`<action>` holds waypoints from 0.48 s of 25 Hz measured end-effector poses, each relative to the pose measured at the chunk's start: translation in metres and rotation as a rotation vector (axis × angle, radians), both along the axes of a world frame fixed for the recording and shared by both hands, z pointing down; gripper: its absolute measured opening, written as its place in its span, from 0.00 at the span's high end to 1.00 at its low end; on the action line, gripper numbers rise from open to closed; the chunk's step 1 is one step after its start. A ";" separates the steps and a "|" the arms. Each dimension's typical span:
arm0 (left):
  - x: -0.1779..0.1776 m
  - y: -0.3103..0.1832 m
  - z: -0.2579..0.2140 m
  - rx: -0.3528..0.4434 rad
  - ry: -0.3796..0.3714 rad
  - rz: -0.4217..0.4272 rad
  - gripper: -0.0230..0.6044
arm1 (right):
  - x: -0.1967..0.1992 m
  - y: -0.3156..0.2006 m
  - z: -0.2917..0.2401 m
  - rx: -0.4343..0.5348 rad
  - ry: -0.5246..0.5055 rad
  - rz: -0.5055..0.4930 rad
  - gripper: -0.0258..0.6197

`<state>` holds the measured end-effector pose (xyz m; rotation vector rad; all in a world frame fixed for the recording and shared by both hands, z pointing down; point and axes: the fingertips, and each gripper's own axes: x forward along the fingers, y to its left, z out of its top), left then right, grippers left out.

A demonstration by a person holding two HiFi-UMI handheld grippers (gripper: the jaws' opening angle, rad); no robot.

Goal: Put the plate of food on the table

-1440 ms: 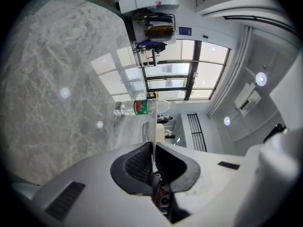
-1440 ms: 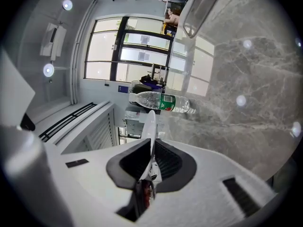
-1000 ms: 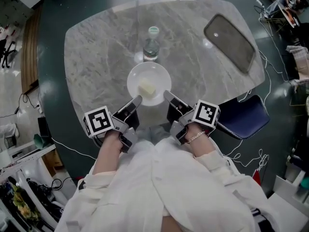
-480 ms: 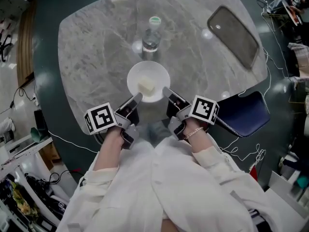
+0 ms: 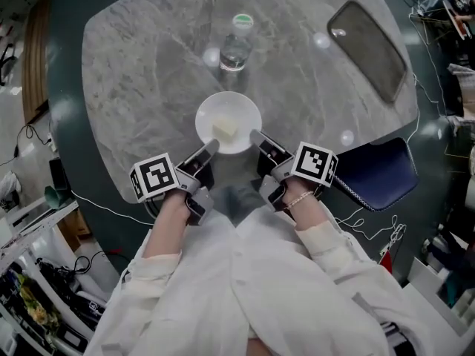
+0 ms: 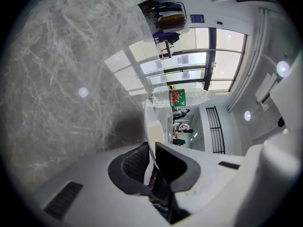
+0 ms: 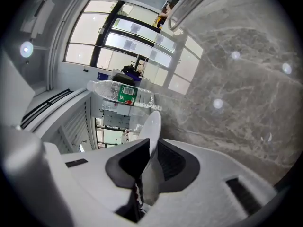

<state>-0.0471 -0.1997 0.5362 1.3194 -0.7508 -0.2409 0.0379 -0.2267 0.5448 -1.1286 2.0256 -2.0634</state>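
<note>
A white plate (image 5: 231, 114) with a pale yellow block of food (image 5: 225, 130) hangs over the near part of the grey marble table (image 5: 141, 73). My left gripper (image 5: 208, 150) is shut on the plate's near-left rim. My right gripper (image 5: 256, 139) is shut on its near-right rim. In the left gripper view the plate's edge (image 6: 150, 145) runs between the dark pads, with the food (image 6: 156, 130) just beyond. The right gripper view shows the rim (image 7: 150, 141) pinched between its pads. Whether the plate rests on the table is unclear.
A clear water bottle (image 5: 237, 44) with a pale cap stands upright just beyond the plate. A dark rectangular tray (image 5: 369, 49) lies at the table's far right. A blue chair (image 5: 376, 175) stands off the table's right edge. Cables trail over the dark floor.
Both grippers have sunk with the plate toward the tabletop. Their grip on the rim is unchanged, and the bottle and tray have kept their places on the table.
</note>
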 end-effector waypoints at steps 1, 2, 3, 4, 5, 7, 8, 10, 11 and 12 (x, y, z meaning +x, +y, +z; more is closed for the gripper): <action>-0.001 0.000 0.002 -0.014 0.003 -0.006 0.92 | -0.001 -0.001 0.002 0.007 0.006 -0.014 0.94; -0.001 0.001 0.004 -0.031 0.008 -0.013 0.92 | -0.002 -0.001 0.004 0.004 0.017 -0.022 0.94; -0.001 0.001 0.007 -0.039 0.011 -0.018 0.92 | -0.002 0.000 0.006 -0.005 0.028 -0.024 0.94; -0.002 0.001 0.009 -0.039 0.013 -0.020 0.92 | -0.002 0.001 0.008 -0.012 0.035 -0.026 0.93; -0.002 0.001 0.011 -0.038 0.015 -0.020 0.92 | -0.003 0.000 0.008 -0.009 0.040 -0.033 0.93; -0.002 0.002 0.014 -0.043 0.014 -0.018 0.92 | -0.003 -0.001 0.009 0.005 0.049 -0.054 0.93; -0.001 0.002 0.014 -0.046 0.010 -0.016 0.92 | -0.003 -0.001 0.009 0.009 0.056 -0.063 0.93; -0.001 0.002 0.015 -0.048 0.002 -0.013 0.92 | -0.003 -0.001 0.010 0.012 0.071 -0.080 0.93; -0.001 0.002 0.015 -0.049 0.000 -0.014 0.92 | -0.003 -0.001 0.009 0.015 0.080 -0.088 0.93; -0.001 0.002 0.015 -0.051 0.000 -0.015 0.92 | -0.004 -0.002 0.009 0.020 0.089 -0.095 0.93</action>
